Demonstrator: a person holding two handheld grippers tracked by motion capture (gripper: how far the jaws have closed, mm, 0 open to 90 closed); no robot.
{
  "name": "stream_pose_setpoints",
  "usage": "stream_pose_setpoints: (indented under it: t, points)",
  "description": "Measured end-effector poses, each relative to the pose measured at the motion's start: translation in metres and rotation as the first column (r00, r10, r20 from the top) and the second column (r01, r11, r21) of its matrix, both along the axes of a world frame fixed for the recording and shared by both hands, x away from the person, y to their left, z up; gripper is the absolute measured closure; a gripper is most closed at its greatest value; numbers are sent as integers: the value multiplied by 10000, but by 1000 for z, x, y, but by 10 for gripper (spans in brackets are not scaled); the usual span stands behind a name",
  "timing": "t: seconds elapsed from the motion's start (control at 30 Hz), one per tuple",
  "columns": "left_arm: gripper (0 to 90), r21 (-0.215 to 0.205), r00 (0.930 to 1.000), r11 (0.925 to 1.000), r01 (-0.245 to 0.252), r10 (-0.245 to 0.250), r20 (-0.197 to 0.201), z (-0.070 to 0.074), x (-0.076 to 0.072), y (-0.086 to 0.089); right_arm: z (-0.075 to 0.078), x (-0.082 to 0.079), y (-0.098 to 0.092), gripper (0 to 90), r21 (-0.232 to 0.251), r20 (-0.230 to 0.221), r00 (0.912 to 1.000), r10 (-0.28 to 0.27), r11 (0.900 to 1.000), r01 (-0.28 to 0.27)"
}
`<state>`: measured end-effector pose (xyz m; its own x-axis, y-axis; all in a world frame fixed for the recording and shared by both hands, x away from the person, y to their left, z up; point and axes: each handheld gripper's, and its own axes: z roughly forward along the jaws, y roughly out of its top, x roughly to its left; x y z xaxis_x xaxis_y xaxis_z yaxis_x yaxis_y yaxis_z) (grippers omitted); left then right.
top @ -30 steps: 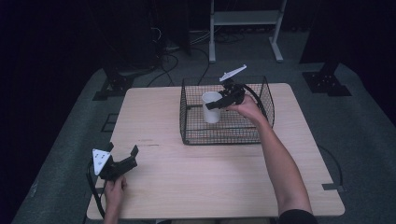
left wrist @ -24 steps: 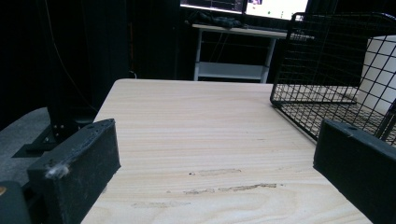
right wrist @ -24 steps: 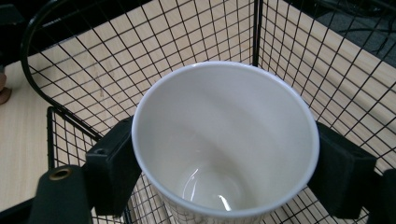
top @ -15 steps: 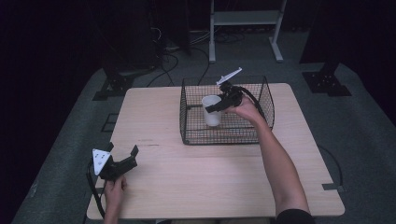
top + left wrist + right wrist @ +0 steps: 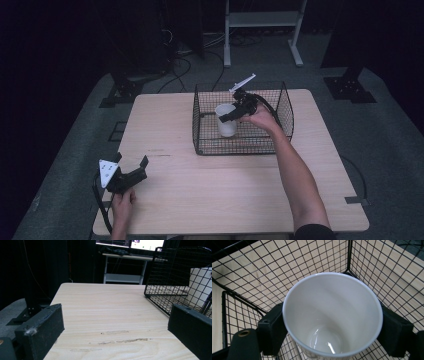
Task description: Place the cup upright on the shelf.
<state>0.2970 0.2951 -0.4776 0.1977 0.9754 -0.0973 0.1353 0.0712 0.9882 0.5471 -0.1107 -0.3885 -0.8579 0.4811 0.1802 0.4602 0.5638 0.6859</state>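
Note:
A white cup [image 5: 226, 129] stands upright inside a black wire basket [image 5: 240, 150] at the table's far middle. My right gripper [image 5: 227, 116] is shut on the cup just under its rim, reaching in from the basket's right. In the right gripper view the cup [image 5: 332, 322] is empty, with a black pad on each side of it, my right gripper [image 5: 334, 332] pressed against its wall, and the basket mesh [image 5: 249, 277] around it. Whether the cup touches the basket floor I cannot tell. My left gripper [image 5: 131, 162] rests open at the table's front left corner, and between its jaws [image 5: 115, 327] is bare wood.
The wooden table [image 5: 225, 190] has bare room in front of and left of the basket. From the left gripper view the basket [image 5: 175, 270] and cup [image 5: 200, 285] lie ahead to the right. A white metal stand [image 5: 260, 20] and cables sit on the floor behind.
My right gripper has lowered the cup slightly deeper into the basket. The left gripper has not moved.

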Motion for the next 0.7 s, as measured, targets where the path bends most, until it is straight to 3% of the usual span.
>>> stream_pose_setpoints:
  t: [0.7]
  points:
    - [0, -23, 9999, 9999, 126, -126, 71, 0, -1, 1, -7, -1, 5, 189, -373, 21, 10000, 13, 9993, -12]
